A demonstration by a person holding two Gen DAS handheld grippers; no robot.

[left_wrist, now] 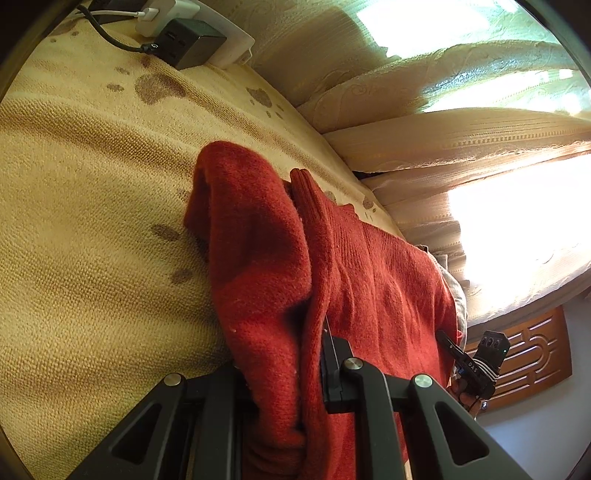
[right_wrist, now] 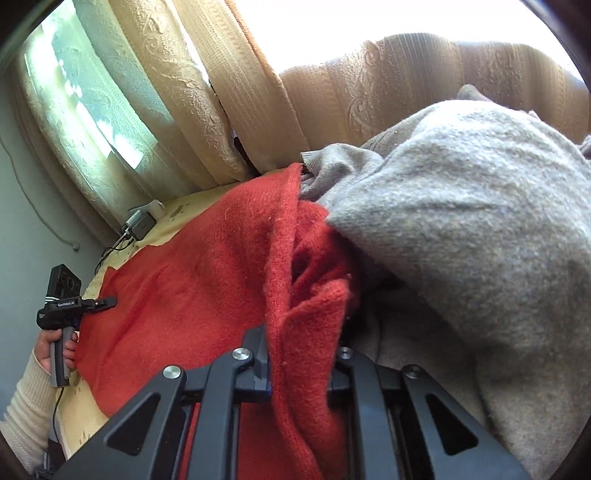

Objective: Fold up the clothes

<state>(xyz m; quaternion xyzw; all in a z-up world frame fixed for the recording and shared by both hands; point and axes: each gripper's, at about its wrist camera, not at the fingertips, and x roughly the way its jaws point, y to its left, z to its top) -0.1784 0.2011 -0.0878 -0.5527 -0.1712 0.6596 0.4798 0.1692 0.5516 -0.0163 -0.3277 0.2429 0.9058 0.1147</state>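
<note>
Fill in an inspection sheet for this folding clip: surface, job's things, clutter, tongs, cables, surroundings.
Surface: yellow bed cover with dark blotches.
Job's things: red sweater spread on the cover, one bunched edge in each pair of tongs; grey garment heaped beside it, overlapping its edge.
Clutter: black charger block on a white power strip at the far end of the cover.
Tongs: left tongs shut on the red sweater; right tongs shut on a fold of the same sweater.
Cables: black cable and white cable at the strip.
Surroundings: beige patterned curtains, bright window, carved wooden panel.
</note>
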